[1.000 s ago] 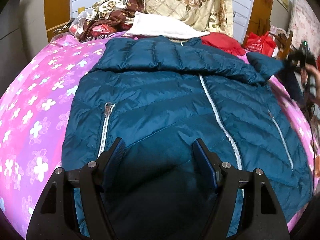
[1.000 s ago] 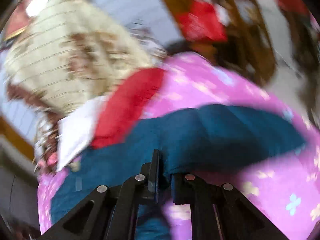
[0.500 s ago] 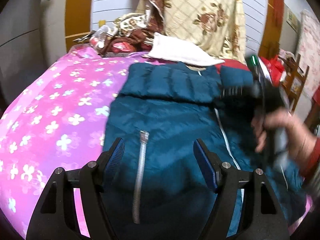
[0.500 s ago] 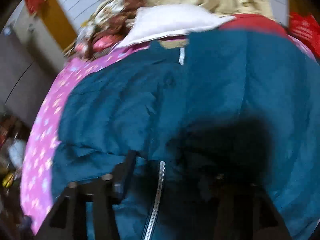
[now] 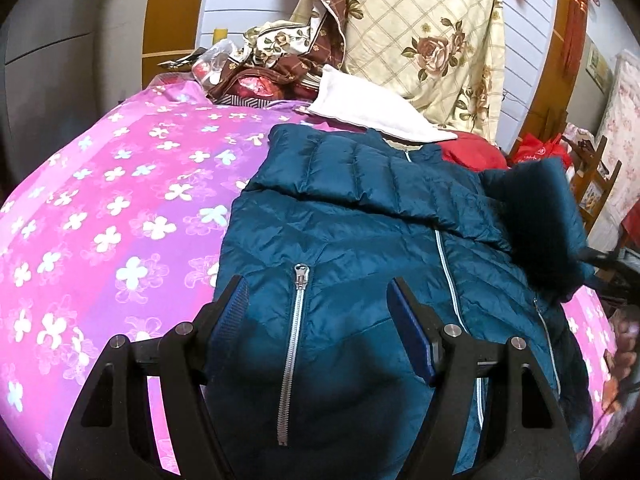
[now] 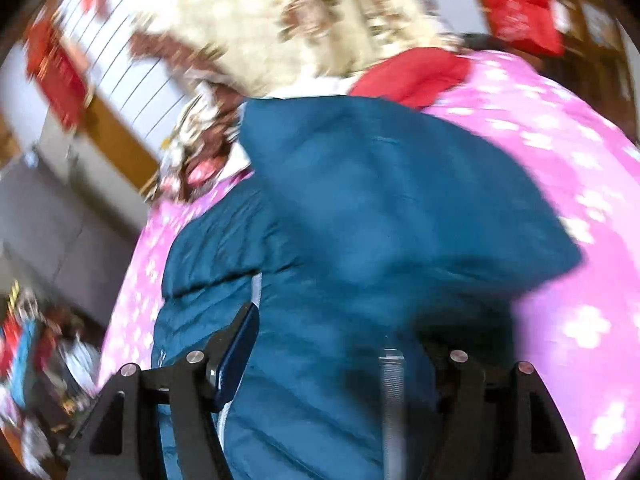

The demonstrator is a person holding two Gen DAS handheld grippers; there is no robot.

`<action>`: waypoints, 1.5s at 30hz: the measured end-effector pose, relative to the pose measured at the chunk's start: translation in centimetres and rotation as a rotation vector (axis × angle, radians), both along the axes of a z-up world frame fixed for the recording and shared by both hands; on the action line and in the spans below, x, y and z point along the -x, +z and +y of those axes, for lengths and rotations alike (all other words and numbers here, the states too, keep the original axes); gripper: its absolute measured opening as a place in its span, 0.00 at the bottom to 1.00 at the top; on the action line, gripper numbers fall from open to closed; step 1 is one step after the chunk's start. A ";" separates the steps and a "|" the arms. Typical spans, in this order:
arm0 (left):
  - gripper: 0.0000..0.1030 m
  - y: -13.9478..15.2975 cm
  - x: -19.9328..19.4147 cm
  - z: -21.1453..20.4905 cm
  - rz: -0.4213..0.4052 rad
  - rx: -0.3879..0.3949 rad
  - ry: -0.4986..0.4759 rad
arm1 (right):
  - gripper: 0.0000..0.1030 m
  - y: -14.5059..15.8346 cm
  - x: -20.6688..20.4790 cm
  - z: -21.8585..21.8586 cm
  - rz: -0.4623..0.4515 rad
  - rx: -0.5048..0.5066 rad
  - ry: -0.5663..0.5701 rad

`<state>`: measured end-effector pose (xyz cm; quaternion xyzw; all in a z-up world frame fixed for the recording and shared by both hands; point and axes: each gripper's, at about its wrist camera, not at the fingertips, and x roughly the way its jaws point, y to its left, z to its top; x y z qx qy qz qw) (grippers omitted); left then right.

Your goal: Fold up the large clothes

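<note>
A dark teal puffer jacket [image 5: 360,232] lies front up on a pink flowered bedspread [image 5: 100,208], zipped, with its hood at the far end. Its right sleeve [image 5: 536,216] is folded in over the chest. My left gripper [image 5: 320,320] is open and empty, hovering over the left pocket zipper [image 5: 294,344]. In the blurred right wrist view the right gripper [image 6: 340,356] is open above the jacket [image 6: 320,280], with the folded sleeve [image 6: 400,184] just ahead of it.
A white cloth [image 5: 368,108], a red garment [image 5: 472,152] and a pile of floral bedding [image 5: 424,44] sit at the far end of the bed. A wooden chair [image 5: 592,184] and red bag [image 5: 540,152] stand at the right.
The right gripper carried the right sleeve inward over the jacket, let it go and opened, then drew back to the right. The left gripper stayed open and shifted its view left.
</note>
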<state>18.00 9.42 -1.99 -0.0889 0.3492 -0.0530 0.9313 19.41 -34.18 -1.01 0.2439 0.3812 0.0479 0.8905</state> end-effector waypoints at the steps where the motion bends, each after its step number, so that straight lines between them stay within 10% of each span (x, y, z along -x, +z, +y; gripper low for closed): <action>1: 0.70 0.0 -0.1 0.0 0.000 -0.002 -0.001 | 0.66 0.0 0.7 -2.3 0.013 0.021 -0.054; 14: 0.70 -1.7 -1.1 -0.6 0.046 -0.021 -0.002 | 0.66 -8.9 0.9 -15.0 0.147 -0.408 -0.314; 20: 0.70 -2.0 -1.5 -0.8 0.057 -0.023 -0.008 | 0.66 -10.2 -2.4 -15.2 0.111 -0.416 -0.365; 24: 0.70 -2.0 -1.4 -0.7 0.060 -0.021 -0.006 | 0.11 -9.9 -4.7 -15.7 0.131 -0.447 -0.381; 28: 0.70 -1.3 -0.9 -0.2 0.037 -0.013 0.006 | 0.09 -4.3 -6.6 -14.5 0.081 -0.279 -0.381; 37: 0.70 -0.2 -0.1 2.7 -0.032 -0.090 0.130 | 0.09 14.9 -10.9 1.2 -0.141 0.140 -0.098; 45: 0.70 -0.9 -0.4 7.3 -0.011 -0.069 0.242 | 0.09 15.8 -15.5 22.4 -0.159 0.283 0.250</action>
